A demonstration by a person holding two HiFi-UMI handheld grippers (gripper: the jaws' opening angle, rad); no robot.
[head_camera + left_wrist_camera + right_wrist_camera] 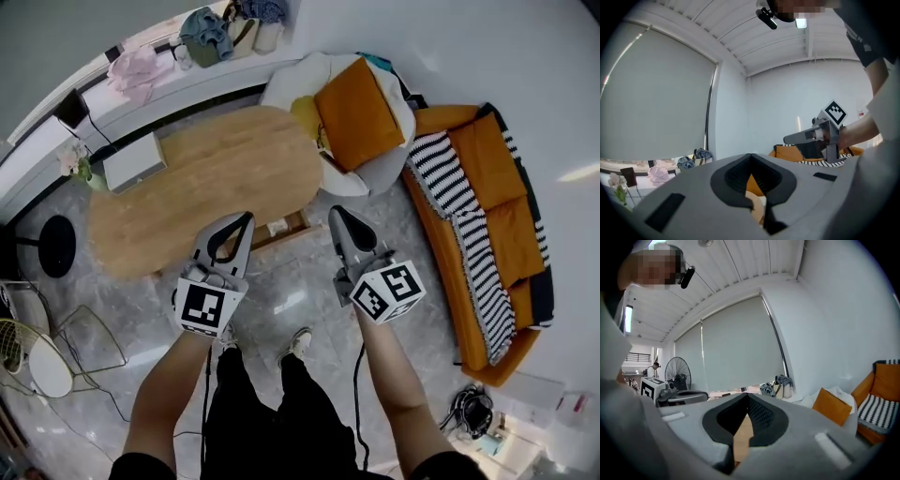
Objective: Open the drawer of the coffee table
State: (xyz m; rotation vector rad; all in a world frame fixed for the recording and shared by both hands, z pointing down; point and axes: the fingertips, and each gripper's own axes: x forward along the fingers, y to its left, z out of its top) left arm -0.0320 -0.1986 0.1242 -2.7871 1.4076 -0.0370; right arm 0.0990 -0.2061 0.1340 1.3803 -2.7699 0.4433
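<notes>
In the head view the oval wooden coffee table (206,178) lies on the marble floor ahead of me. Its drawer (281,228) sticks out from the near edge, with something pale inside. Both grippers are held high above the floor, well apart from the table and pointing level. My left gripper (247,217) (751,155) has its jaws meeting at the tip with nothing between them. My right gripper (335,212) (748,394) is likewise shut and holds nothing. Each gripper view shows mostly wall, blind and ceiling.
A white box (134,161) sits on the table's far left end. A grey armchair with an orange cushion (356,112) stands behind the table, and an orange sofa with a striped blanket (478,225) to the right. A black stool (56,246) and wire chair (84,342) stand left.
</notes>
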